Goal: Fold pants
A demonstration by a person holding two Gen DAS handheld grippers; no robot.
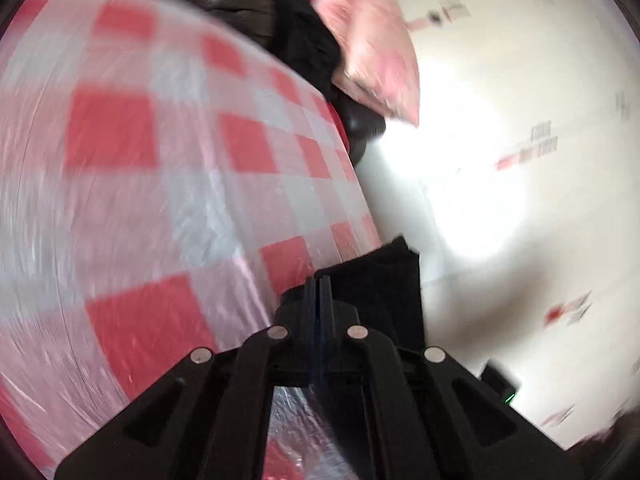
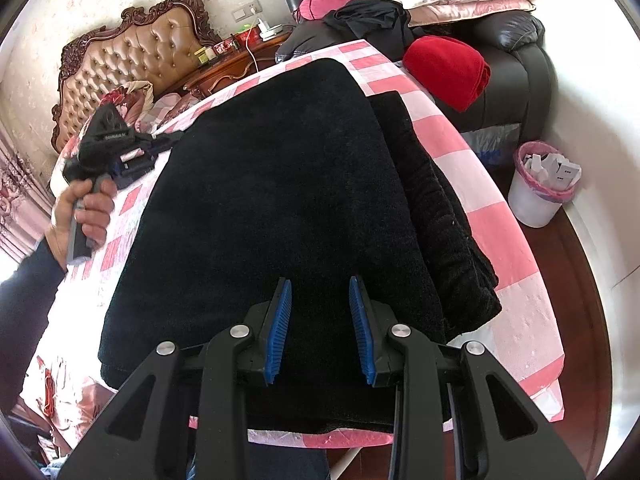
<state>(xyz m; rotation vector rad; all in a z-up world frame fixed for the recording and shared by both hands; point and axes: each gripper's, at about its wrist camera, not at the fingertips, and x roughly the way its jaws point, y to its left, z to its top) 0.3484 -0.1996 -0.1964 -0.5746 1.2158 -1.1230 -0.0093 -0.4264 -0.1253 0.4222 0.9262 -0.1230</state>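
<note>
Black pants (image 2: 280, 180) lie folded flat on a table under a red and white checked cloth (image 2: 500, 240). A thicker black fold (image 2: 448, 216) lies along their right side. My right gripper (image 2: 320, 280) hovers over the near end of the pants, its blue pads (image 2: 282, 320) apart with nothing gripped. A hand holds my left gripper (image 2: 174, 136) at the pants' far left edge. In the blurred left wrist view that gripper (image 1: 320, 280) has its fingers pressed together. Black fabric (image 1: 376, 284) lies just beyond its tips, and I cannot tell if any is pinched.
A black leather armchair (image 2: 512, 48) stands beyond the table, with a red cloth (image 2: 444, 68), dark clothes (image 2: 372, 16) and pink pillows (image 1: 372, 40) on it. A white bin (image 2: 536, 192) stands on the floor at the right. A bed with a tufted headboard (image 2: 140, 52) is at the left.
</note>
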